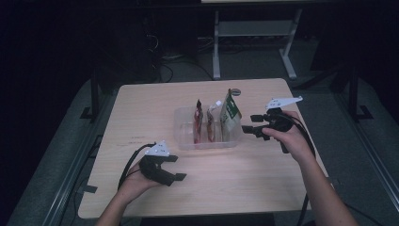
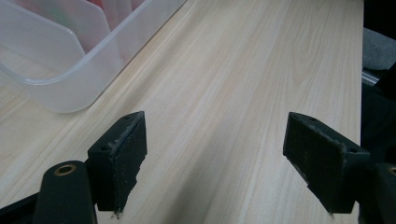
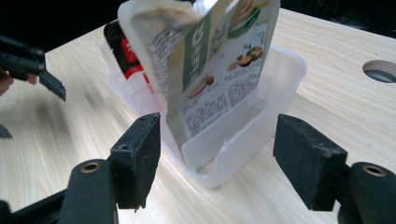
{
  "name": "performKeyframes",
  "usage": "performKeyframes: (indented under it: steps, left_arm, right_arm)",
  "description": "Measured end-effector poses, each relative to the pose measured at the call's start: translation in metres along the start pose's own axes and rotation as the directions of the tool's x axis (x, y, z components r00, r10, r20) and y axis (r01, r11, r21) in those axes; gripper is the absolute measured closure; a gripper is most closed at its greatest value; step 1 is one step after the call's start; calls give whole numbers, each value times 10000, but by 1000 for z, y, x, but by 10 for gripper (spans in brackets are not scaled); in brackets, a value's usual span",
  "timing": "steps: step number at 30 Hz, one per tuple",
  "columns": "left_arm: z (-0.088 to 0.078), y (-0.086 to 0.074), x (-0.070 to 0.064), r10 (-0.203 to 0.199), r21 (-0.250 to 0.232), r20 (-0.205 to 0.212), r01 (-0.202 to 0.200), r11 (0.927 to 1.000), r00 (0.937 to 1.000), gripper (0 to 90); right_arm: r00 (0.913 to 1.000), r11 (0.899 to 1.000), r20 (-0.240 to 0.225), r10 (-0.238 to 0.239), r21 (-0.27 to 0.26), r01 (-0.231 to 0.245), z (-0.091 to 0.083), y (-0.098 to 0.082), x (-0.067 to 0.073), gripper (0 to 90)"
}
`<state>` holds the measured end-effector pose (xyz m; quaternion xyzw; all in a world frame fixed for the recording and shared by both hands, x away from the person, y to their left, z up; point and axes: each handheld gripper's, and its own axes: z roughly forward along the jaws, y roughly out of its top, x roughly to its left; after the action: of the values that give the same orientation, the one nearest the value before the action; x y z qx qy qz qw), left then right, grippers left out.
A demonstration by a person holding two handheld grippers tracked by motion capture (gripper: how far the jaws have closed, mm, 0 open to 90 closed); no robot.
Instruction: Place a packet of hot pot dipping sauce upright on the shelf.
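Your counter (image 1: 141, 117) of pale wood takes up the middle of the high view, with a round hole (image 1: 235, 91) near its far edge. At its centre sits the clear plastic bin (image 1: 186, 141), split by dividers. In the bin's right-hand compartment a green-and-white pouch (image 1: 230, 110) stands upright, tilted a little; to its left stand what look like two red-printed packets (image 1: 198, 115), though the dim light leaves their print unreadable.

Your right claw (image 1: 248, 128) sits right of centre in the high view, just beside the bin's right end. Its jaws stand wide apart and hold nothing; in the right gripper view the pouch and the bin's corner lie beyond the pads, not between them.

Your left claw (image 1: 175, 168) rests at lower left of the high view, near the counter's front edge, well apart from the bin. Its jaws are also spread wide, over bare wood.
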<state>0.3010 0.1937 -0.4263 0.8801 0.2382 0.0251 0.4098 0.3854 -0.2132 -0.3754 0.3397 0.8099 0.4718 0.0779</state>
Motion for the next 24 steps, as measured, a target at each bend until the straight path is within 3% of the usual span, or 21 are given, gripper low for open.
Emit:
performKeyframes:
  steps: [11, 22, 24]
  left_arm:
    - [-12, -8, -1, 81, 32, -166, -80, 10000, 9998, 204]
    - [-28, -21, -1, -320, -20, -447, 319, 9995, 9985, 205]
    - [-30, -25, -1, -409, 40, -496, 412, 9991, 9979, 204]
  right_arm:
    - [9996, 9997, 174, -225, 95, 224, -16, -33, 18, 294]
    - [9985, 9963, 232, -499, 715, 481, -19, -65, 35, 289]
    - [9991, 9961, 219, -365, 815, 346, -20, -75, 36, 290]
